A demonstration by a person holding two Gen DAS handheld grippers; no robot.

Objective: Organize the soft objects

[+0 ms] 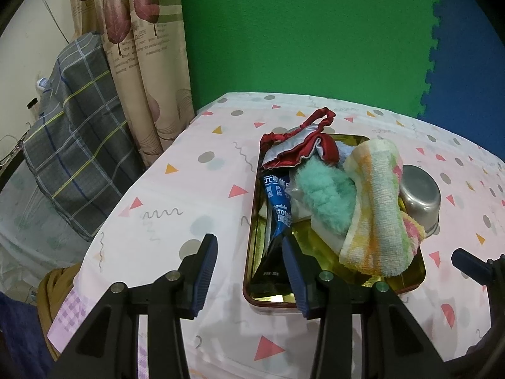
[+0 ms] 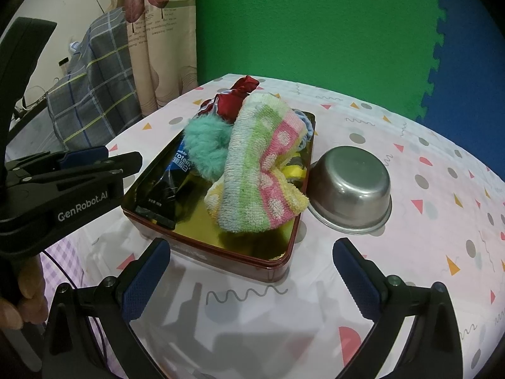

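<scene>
A red tin with a gold inside (image 1: pixel 277 301) (image 2: pixel 240 246) stands on the table. In it lie a pastel striped towel (image 1: pixel 378 208) (image 2: pixel 258 170), a teal fluffy piece (image 1: pixel 325 195) (image 2: pixel 205 148), a red and white satin cloth (image 1: pixel 293 145) (image 2: pixel 236 98) and a dark blue protein packet (image 1: pixel 277 218) (image 2: pixel 170 183). My left gripper (image 1: pixel 249 271) is open and empty at the tin's near left corner; it also shows in the right wrist view (image 2: pixel 104 161). My right gripper (image 2: pixel 252 278) is open and empty just in front of the tin.
An upturned steel bowl (image 1: pixel 419 195) (image 2: pixel 353 189) sits right of the tin, touching it. The table has a pink patterned cloth (image 1: pixel 189 189) (image 2: pixel 426 221). A plaid pillow (image 1: pixel 75 145) and a curtain (image 1: pixel 142 63) are at the left, a green and blue foam wall (image 1: pixel 300 31) behind.
</scene>
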